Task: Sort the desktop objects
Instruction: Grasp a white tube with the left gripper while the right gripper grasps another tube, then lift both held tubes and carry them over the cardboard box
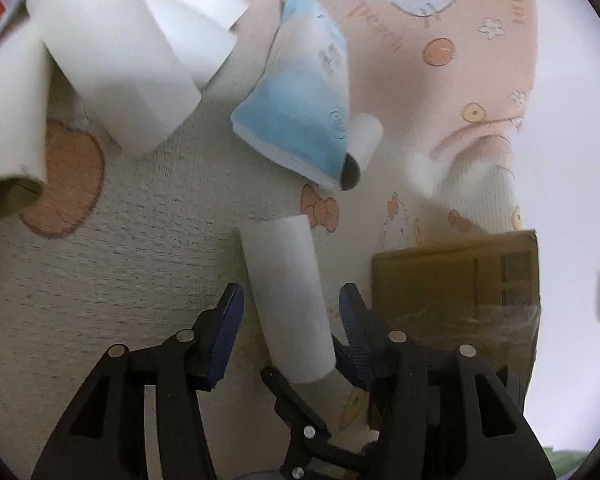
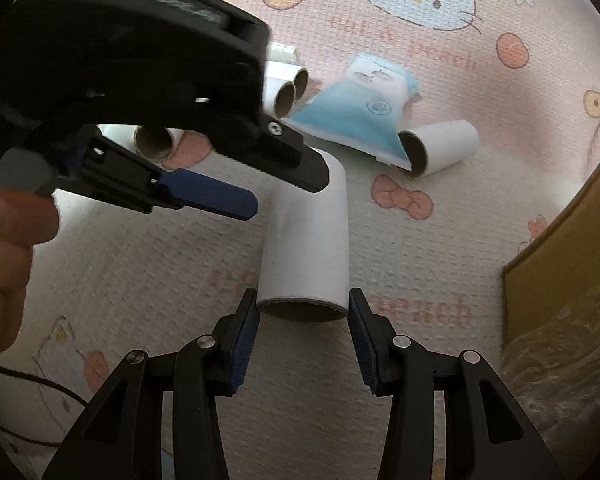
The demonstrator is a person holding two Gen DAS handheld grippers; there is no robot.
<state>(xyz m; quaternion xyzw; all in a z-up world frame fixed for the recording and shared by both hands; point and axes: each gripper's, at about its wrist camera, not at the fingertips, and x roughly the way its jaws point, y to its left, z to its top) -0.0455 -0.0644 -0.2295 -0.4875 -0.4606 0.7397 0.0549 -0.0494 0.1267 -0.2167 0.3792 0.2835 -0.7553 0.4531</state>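
My left gripper (image 1: 290, 308) has its blue pads spread, a white paper tube (image 1: 288, 300) lying between them; a gap shows on the left pad's side, and on the right side I cannot tell whether the pad touches, so no pinch reads here. In the right wrist view the same tube (image 2: 306, 240) lies on the patterned cloth (image 2: 140, 280) with its open end toward me, right at the tips of my right gripper (image 2: 303, 312). Its pads stand apart on either side of that open end, close to the rim but not pressing it as far as I can see. My left gripper (image 2: 284, 184) reaches in from the left over the tube's far end, a hand (image 2: 4, 264) behind it at the left edge. To the right, a brown cardboard box (image 1: 460, 280) sits on the cloth near the tube. Farther out, a blue and white tissue pack (image 1: 300, 112) lies flat, with a short tube (image 2: 440, 146) touching its right corner. Far left, a cluster of more white tubes (image 1: 112, 64) lies together, partly stacked, edges blurred.
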